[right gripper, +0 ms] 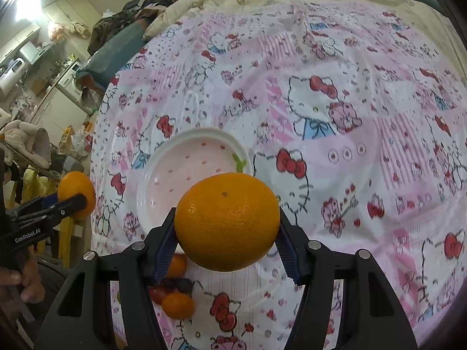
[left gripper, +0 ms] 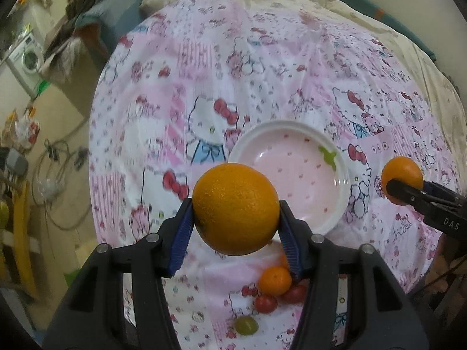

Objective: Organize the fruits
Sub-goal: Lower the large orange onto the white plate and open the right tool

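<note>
Two oranges hang above a surface (left gripper: 262,67) draped in a pink cartoon-cat cloth, each clamped in its own tongs. The left tongs (left gripper: 235,208) grip a round orange (left gripper: 235,208) between ribbed blue pads (left gripper: 181,233) — the fruit sits at the very tips, pressed on both sides at its widest girth, clear of the cloth below. The right tongs (right gripper: 226,221) hold a second orange (right gripper: 226,221) the same way, pads against its left and right flanks; seen from the left wrist, that fruit (left gripper: 402,179) shows at the right edge, gripped by dark jaws.

The right-hand orange is slightly flattened, its long axis running crosswise from pad to pad, and a small dark dimple (right gripper: 224,194) on its skin faces up toward the camera. The left-hand orange looks near spherical, so no long axis can be told; a puckered mark low on its left side points down toward the near pad.

Between and beyond the two fruits lies a shallow white plate (left gripper: 341,160) with a pink speckled centre and a green leaf mark, flat on the cloth. Below the left tongs, near the surface's front edge, a cluster rests on the cloth — a small mandarin (left gripper: 275,281), touching red cherry tomatoes (left gripper: 265,304), and a green grape (left gripper: 246,325) just beside them. A person's hand (right gripper: 20,280) holds the left tool's handle at the edge of the right wrist's view.
</note>
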### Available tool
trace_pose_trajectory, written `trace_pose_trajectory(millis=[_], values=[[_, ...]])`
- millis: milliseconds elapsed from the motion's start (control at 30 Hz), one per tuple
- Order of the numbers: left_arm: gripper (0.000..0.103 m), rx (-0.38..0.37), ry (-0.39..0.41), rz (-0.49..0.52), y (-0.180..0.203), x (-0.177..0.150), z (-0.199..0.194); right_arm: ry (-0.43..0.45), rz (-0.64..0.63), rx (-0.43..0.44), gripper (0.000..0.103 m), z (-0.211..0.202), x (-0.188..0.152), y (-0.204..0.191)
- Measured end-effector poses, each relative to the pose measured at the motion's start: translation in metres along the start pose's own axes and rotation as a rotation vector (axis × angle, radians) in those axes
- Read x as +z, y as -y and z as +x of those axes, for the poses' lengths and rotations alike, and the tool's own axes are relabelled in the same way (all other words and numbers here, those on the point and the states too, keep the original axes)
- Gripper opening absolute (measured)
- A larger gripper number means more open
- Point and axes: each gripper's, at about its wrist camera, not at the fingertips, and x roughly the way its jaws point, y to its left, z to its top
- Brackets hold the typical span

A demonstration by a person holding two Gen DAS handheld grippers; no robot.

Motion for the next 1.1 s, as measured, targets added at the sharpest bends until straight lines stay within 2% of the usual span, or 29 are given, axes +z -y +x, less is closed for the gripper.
trace_pose_trajectory(millis=[200,433,633,833,933,1100], values=[[0.052,-0.007,0.001,0.013,0.003,0.013,0.016,-0.013,0.014,0.009,0.064,0.02,0.016,0.007],[0.052,-0.024,-0.033,0.007,-0.003,0.011,0.04,-0.077,-0.027,-0.002,0.064,0.058,0.03,-0.002],[0.052,-0.02,-0.019,-0.047,-0.016,0.017,0.046,-0.136,-0.078,0.003,0.064,0.098,0.04,-0.021],[0.052,-0.031,-0.107,-0.203,-0.039,0.014,0.066,-0.202,-0.092,0.019,0.064,0.143,0.057,-0.038],[0.052,-0.004,-0.135,-0.218,-0.044,0.01,0.071,-0.228,-0.088,0.014,0.064,0.16,0.06,-0.039],[0.052,0.017,-0.117,-0.193,-0.043,0.007,0.069,-0.235,-0.099,0.018,0.066,0.167,0.065,-0.04]])
